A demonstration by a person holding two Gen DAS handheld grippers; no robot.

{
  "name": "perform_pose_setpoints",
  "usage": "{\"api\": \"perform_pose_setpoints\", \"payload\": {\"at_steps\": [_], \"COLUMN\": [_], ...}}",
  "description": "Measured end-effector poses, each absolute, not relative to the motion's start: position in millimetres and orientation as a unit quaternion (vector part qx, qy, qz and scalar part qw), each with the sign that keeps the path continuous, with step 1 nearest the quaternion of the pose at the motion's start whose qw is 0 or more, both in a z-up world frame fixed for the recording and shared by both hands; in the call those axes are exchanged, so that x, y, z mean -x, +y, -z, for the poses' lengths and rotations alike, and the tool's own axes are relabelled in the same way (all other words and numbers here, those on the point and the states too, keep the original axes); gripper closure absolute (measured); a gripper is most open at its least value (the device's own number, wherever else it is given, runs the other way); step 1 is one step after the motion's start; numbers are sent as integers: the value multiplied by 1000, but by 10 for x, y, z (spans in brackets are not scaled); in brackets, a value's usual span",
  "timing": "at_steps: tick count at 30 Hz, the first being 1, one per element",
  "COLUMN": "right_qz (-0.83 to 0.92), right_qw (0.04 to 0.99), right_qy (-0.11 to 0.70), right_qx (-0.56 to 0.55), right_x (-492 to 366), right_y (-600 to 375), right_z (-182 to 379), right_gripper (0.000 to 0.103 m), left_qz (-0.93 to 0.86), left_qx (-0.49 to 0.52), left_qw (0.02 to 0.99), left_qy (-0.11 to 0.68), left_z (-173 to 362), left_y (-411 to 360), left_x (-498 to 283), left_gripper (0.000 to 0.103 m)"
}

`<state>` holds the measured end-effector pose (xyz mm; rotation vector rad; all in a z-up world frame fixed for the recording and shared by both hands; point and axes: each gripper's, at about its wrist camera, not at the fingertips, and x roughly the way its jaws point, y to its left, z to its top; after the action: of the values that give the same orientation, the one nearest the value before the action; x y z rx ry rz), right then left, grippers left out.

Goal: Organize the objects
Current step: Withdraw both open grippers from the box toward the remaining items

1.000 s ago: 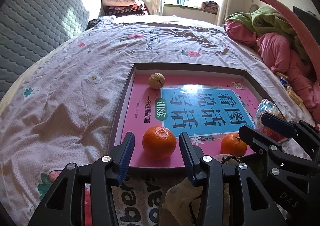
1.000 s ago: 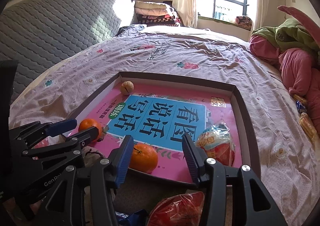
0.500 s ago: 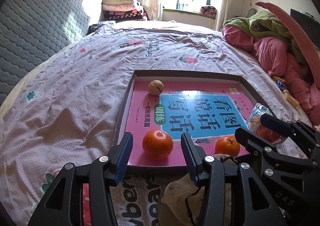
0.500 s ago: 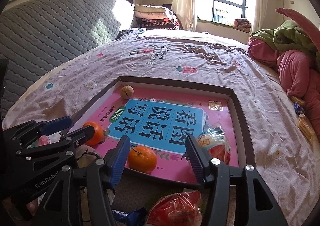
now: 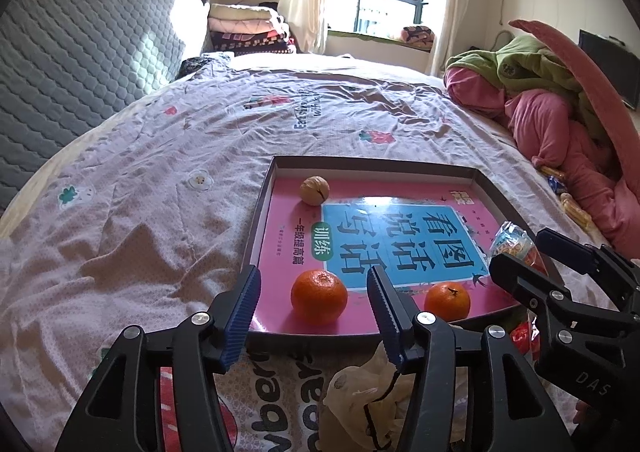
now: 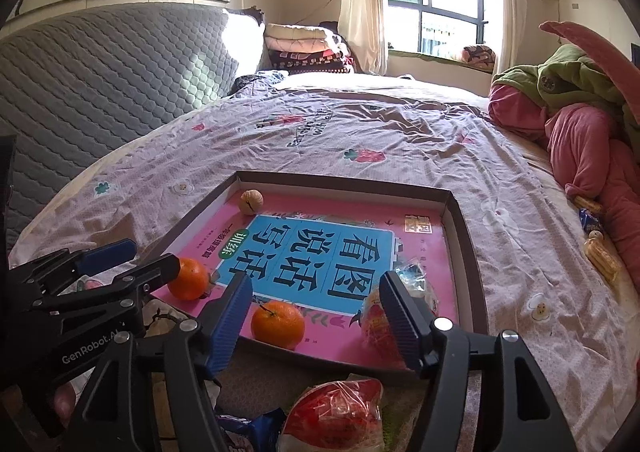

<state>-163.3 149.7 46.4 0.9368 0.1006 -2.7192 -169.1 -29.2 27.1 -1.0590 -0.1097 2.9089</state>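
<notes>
While the two oranges are sitting at the near edge of the pink-floored tray [image 5: 264, 212] on the bed, you are framing the larger orange [image 5: 319, 296] with your left gripper [image 5: 314, 316] and the smaller orange [image 6: 277, 324] with your right gripper [image 6: 316, 322]. Both sets of jaws have just been opening and are standing apart, pressing on neither fruit. A walnut [image 5: 315, 190] is lying in the far corner, and a wrapped snack [image 6: 384, 316] is resting just beside your right gripper's right finger.
</notes>
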Motion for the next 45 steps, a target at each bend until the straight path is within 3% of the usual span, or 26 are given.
{"api": "perform_pose_setpoints", "payload": {"at_steps": [45], "right_qz": [945], "right_qw": [137], "right_qy": [25], "right_qx": [-297], "right_x": [1266], "right_y": [1809], "right_z": [-650], "right_gripper": [31], "left_qz": [-942], "left_qx": [329], "left_qw": [42], "left_qy": [-43], "left_z": [-394], "left_y": [-380], "left_x": [1325], "left_gripper": [38]}}
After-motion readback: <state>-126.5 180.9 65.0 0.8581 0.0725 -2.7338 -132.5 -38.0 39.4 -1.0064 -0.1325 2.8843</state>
